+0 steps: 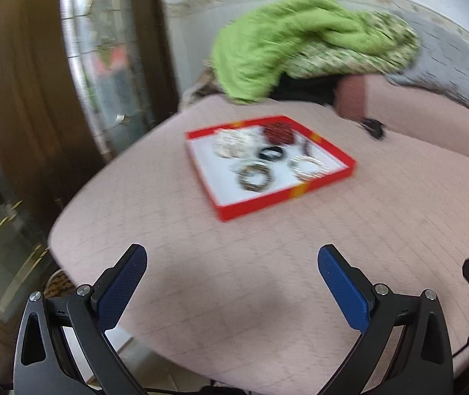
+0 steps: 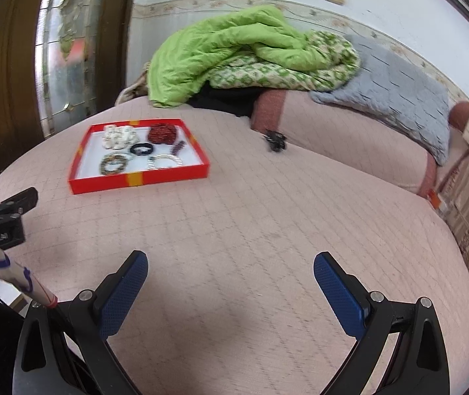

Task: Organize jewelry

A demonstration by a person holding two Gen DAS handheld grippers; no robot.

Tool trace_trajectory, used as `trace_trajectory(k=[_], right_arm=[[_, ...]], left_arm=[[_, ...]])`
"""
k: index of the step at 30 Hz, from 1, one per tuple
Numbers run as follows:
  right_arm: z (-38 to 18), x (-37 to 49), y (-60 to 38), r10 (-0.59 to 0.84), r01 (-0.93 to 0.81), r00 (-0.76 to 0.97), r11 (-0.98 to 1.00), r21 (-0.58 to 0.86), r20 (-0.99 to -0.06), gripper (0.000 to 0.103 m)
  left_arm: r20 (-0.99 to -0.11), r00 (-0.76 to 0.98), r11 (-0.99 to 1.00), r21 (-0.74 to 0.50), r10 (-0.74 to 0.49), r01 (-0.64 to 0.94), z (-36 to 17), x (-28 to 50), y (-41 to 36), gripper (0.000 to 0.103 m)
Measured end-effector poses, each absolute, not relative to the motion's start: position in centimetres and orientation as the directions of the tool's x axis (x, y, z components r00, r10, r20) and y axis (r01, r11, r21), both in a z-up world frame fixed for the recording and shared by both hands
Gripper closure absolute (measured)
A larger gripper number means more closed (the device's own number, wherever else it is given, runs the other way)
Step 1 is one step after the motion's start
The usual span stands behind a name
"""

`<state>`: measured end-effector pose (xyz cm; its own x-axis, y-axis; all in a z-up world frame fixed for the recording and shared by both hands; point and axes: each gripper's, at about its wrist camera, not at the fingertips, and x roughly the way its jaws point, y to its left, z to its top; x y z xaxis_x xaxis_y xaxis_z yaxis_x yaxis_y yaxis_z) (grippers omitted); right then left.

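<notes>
A red box (image 1: 280, 197) (image 2: 135, 179) with a white inside lies on the pink quilted bed. In it are a white bead bracelet (image 1: 231, 143) (image 2: 117, 136), a red bead bracelet (image 1: 279, 133) (image 2: 162, 133), a black bangle (image 1: 272, 154) (image 2: 141, 148), a dark beaded bracelet (image 1: 256, 179) (image 2: 114, 163), a silver bangle (image 1: 308, 166) (image 2: 165, 161) and a small dark hair clip (image 2: 178, 147). A black claw hair clip (image 1: 372, 126) (image 2: 275, 140) lies on the bed outside the box. My left gripper (image 1: 231, 263) and right gripper (image 2: 231, 270) are both open and empty, well short of the box.
A green quilt (image 1: 287, 39) (image 2: 228, 49) is heaped at the bed's far end on a patterned blanket, with a grey pillow (image 2: 396, 98) to its right. A wooden door with glass (image 1: 102, 49) stands at the left. The left gripper's body (image 2: 4, 217) shows at the right view's left edge.
</notes>
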<state>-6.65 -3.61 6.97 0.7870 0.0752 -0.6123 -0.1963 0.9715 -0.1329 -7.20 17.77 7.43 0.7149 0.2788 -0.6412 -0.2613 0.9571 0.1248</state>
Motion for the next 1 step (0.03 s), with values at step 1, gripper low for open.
trace_trajectory(k=[1], right_arm=[[6.94, -6.58, -4.52, 0.053, -0.175, 0.788, 0.975, -0.139, -0.614, 0.001]], left_arm=[[-0.656, 0.710, 0.964, 0.121, 0.255, -0.235, 7.26, -6.64, 17.17, 0.000]])
